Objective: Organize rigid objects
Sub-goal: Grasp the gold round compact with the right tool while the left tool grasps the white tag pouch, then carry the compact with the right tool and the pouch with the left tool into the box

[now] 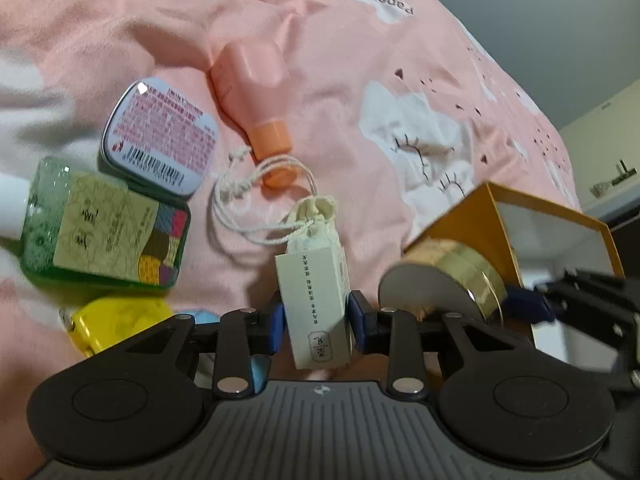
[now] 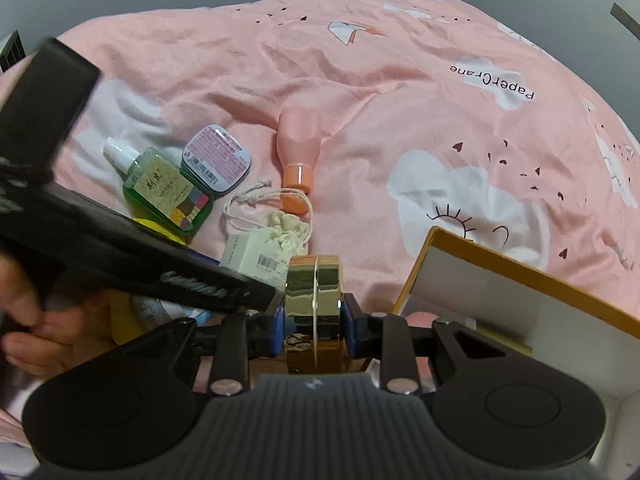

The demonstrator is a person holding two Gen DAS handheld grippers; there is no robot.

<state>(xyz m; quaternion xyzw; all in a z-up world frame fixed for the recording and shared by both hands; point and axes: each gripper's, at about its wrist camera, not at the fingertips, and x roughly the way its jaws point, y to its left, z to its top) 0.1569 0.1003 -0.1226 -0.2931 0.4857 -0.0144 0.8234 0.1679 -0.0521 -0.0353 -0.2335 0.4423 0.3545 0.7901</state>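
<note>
Pinching a small white carton [image 1: 316,304] between its blue pads, the left gripper [image 1: 316,316] holds it upright, printed face toward the lens; a cream drawstring pouch [image 1: 314,220] sits against the carton's far end. Right gripper [image 2: 315,322] is clamped on a round gold compact [image 2: 314,300], held on edge, seam vertical. Landmark: the orange-rimmed box [image 2: 492,264], open, white inside. The compact sits just left of the box, near its corner, in both views. The carton is further left of the box, beside the compact but apart from it.

Left of the box and nearer the left camera: a yellow item [image 1: 116,324], partly hidden, identity unclear. Beyond it, a green spray bottle [image 1: 104,232] lies flat on the pink bedcover [image 1: 320,40]. A rounded tin [image 1: 160,136], label side up, rests against the bottle's far side. Farther out, left of the box, a pink bottle [image 1: 252,92] with orange cap lies flat, cap toward the pouch's string loops [image 1: 256,188].
</note>
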